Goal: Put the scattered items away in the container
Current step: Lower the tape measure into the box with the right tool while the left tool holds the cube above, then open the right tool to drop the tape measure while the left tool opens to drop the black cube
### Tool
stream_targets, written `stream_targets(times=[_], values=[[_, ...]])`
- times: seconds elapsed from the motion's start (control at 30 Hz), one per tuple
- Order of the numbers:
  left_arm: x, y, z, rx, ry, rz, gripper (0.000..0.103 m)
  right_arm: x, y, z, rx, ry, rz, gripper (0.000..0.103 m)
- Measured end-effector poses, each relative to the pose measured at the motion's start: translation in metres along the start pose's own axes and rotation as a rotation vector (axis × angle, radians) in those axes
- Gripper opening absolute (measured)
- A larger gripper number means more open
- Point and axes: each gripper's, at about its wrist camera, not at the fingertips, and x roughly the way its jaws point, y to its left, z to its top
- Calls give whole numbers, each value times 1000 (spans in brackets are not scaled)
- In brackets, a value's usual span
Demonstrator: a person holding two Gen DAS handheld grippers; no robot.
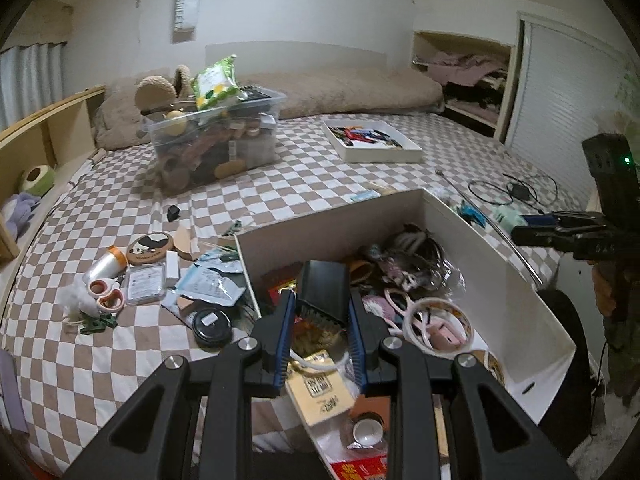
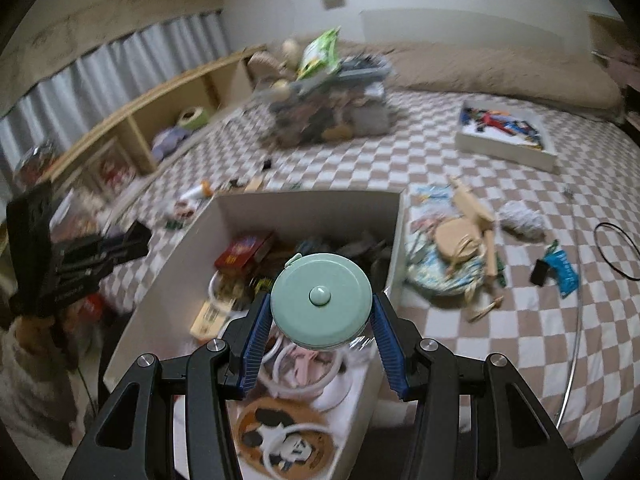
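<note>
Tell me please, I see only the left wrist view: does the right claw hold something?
Observer: Yes. The right claw is shut on a round mint-green tape measure.
Operator: Is it above the container?
Observer: Yes, it hangs over the white box, not on the bed.
Operator: What lies behind the box's right wall?
Observer: A round beige pouch rests on a floral cloth there.

bedroom at home: checkered bed (image 1: 304, 184), curtains (image 2: 120, 64) (plush blanket (image 1: 340, 92) too)
</note>
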Motion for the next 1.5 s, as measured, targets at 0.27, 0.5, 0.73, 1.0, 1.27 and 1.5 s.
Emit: stream_targets(times=[0.27,0.5,0.73,1.0,1.27,1.5], values=[[0,-15,-12,62,59,-31,25,15,26,-22,-110,169,46,51],[5,-25,-21,95,113,-73,25,23,37,-39,-158,306,60,51],[11,-30,-29,92,176,-120,25,34,42,-50,-194,414,53,51],[15,-36,-37,100,252,-166,25,40,47,-59,-258,485,24,51],[14,-44,-45,145,307,-179,25,39,51,-58,-248,496,52,84],[9,-46,-51,185,346,-170,25,34,54,-54,-224,469,80,88]])
